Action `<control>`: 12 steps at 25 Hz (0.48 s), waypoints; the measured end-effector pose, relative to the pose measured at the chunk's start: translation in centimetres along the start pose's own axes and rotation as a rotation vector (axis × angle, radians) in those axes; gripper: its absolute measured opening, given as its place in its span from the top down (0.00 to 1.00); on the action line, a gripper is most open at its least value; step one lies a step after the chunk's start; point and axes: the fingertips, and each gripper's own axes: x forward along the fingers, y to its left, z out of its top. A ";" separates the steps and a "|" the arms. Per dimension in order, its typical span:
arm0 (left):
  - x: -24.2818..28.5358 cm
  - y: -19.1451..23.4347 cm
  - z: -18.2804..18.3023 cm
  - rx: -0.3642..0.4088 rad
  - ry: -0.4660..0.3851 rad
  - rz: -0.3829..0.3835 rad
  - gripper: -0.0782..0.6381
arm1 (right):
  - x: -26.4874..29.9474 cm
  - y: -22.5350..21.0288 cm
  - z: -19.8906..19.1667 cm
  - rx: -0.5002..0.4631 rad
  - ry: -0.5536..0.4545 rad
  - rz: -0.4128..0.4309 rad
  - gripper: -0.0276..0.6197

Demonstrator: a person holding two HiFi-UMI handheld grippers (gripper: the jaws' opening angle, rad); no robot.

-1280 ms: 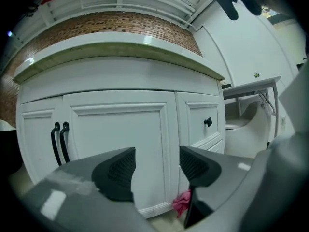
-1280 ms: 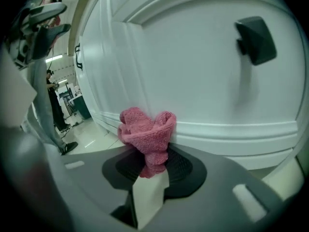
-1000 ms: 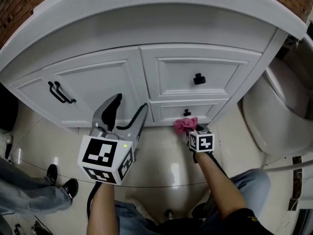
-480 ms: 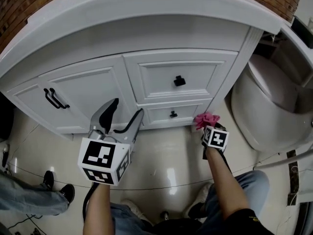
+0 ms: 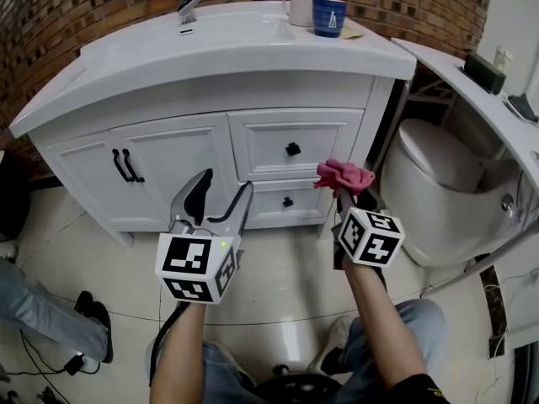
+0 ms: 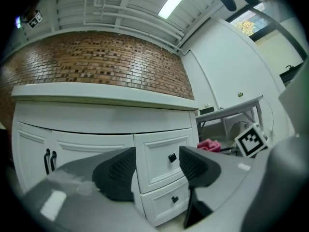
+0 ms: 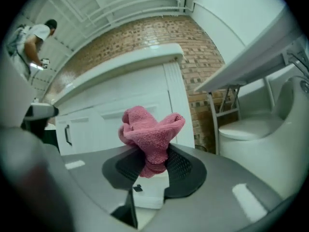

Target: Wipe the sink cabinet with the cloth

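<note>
The white sink cabinet (image 5: pixel 181 154) stands against a brick wall, with two black door handles (image 5: pixel 127 165) at the left and two drawers (image 5: pixel 293 148) at the right. My right gripper (image 5: pixel 345 190) is shut on a bunched pink cloth (image 5: pixel 342 175), held in front of the cabinet's right corner post. In the right gripper view the pink cloth (image 7: pixel 150 133) sticks up from between the closed jaws. My left gripper (image 5: pixel 221 194) is open and empty, low in front of the doors, apart from them. In the left gripper view the drawers (image 6: pixel 161 158) show between its jaws.
A white toilet (image 5: pixel 438 192) stands right of the cabinet, under a slanting white shelf (image 5: pixel 480 99). A blue cup (image 5: pixel 329 15) and a white mug (image 5: pixel 300 8) sit on the countertop (image 5: pixel 236 45) near the tap (image 5: pixel 189 0). A bystander's leg and shoes (image 5: pixel 84 322) are at lower left.
The view has tilted up, so the countertop and brick wall now show. My right gripper has lifted the pink cloth from the cabinet's foot to drawer height. The left gripper stays open.
</note>
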 end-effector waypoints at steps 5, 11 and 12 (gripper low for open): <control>-2.0 -0.3 0.7 0.017 0.004 0.027 0.50 | -6.3 5.0 6.8 -0.218 -0.146 0.117 0.78; -2.8 -2.2 1.1 0.016 -0.025 0.043 0.50 | -10.5 7.3 9.6 -0.261 -0.211 0.115 0.78; -2.8 -2.4 1.1 0.018 -0.026 0.043 0.50 | -10.9 7.7 9.5 -0.268 -0.206 0.115 0.78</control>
